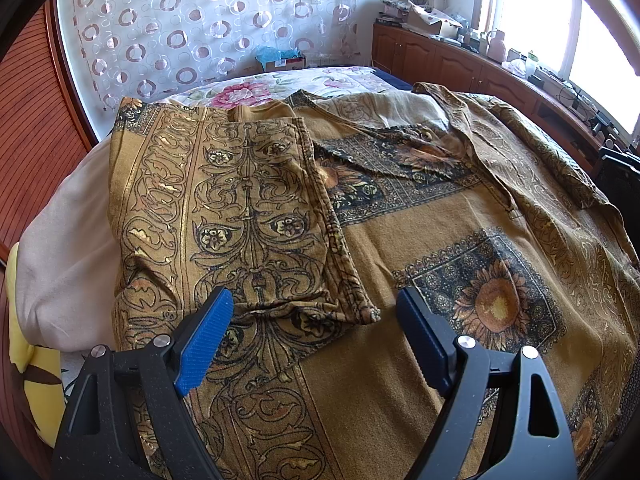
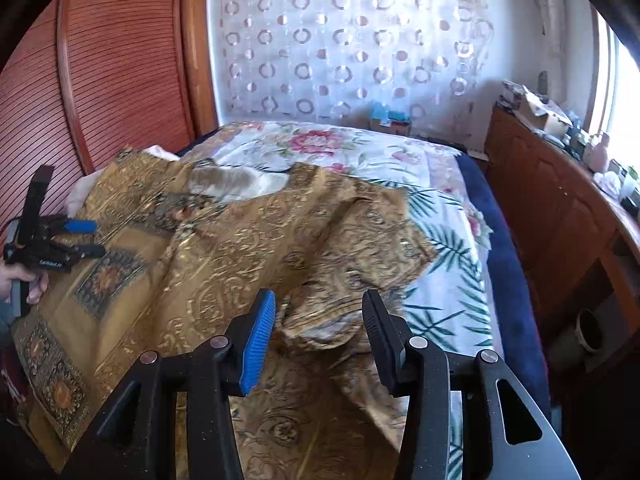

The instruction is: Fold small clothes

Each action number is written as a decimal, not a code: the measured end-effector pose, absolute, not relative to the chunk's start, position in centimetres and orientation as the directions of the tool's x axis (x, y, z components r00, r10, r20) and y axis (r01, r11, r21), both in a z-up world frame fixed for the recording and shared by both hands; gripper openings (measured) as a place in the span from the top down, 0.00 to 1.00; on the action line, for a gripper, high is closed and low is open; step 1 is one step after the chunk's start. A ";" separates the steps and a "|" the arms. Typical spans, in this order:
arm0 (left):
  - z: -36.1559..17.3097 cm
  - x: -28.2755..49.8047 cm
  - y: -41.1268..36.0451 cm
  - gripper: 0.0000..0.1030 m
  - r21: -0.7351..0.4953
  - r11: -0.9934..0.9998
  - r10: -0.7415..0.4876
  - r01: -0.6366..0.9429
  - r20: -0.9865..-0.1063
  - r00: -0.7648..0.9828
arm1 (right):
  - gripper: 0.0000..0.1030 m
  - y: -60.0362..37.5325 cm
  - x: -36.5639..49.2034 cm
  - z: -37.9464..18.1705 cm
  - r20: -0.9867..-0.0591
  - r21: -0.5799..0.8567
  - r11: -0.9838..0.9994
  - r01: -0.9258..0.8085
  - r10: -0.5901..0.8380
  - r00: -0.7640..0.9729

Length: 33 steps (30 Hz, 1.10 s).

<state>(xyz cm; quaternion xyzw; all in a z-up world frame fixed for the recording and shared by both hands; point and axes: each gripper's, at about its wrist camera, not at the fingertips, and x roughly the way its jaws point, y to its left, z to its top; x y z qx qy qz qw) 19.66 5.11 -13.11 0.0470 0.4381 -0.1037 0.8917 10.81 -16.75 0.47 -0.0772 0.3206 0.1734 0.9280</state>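
Lying spread across the bed [image 2: 448, 168], the golden-brown patterned shirt [image 1: 400, 248] covered most of the floral bedspread [image 2: 340, 144], with one sleeve [image 1: 256, 208] folded inward over the body at the side seen on the left of the left wrist view. The opposite sleeve [image 2: 352, 232] lay rumpled toward the bedspread in the right wrist view.

The left gripper [image 1: 316, 320] stood wide, its blue-padded finger [image 1: 204, 340] and dark finger [image 1: 424, 340] spread well apart above the shirt near the cuff end of the folded sleeve. Nothing sat pinched between them; the cloth lay flat beneath. In the right wrist view the same gripper [image 2: 86, 238] appeared at the far left, held by a hand [image 2: 24, 280], hovering over the shirt's edge.

The right gripper [image 2: 318, 320] was partly open, its jaws about half apart. A bunched fold of the rumpled sleeve lay between the blue pad [image 2: 260, 340] and the dark pad [image 2: 380, 340], yet neither pad visibly pressed on it; gaps showed at both sides. The cloth around it was blurred.

Behind the bed hung a sheer curtain [image 2: 352, 48] with ring patterns, a wooden louvred door [image 2: 100, 80] stood on the left of the right wrist view, and a wooden cabinet [image 2: 560, 208] ran along the window side.
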 end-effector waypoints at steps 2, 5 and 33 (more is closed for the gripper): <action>-13.1 19.7 5.1 0.18 -0.007 0.974 -0.144 0.226 -0.791 0.595 | 0.54 -17.7 11.9 0.1 -0.633 -0.021 0.942 -0.335 0.247 0.734; -13.1 19.7 5.1 0.18 -0.007 0.974 -0.144 0.226 -0.791 0.595 | 0.54 -18.8 13.8 -0.6 -0.666 -0.006 0.958 -0.287 0.210 0.716; -13.2 19.6 5.1 0.18 -0.008 0.974 -0.145 0.226 -0.791 0.595 | 0.93 -13.6 19.5 1.9 -0.637 0.050 0.913 -0.405 0.342 0.691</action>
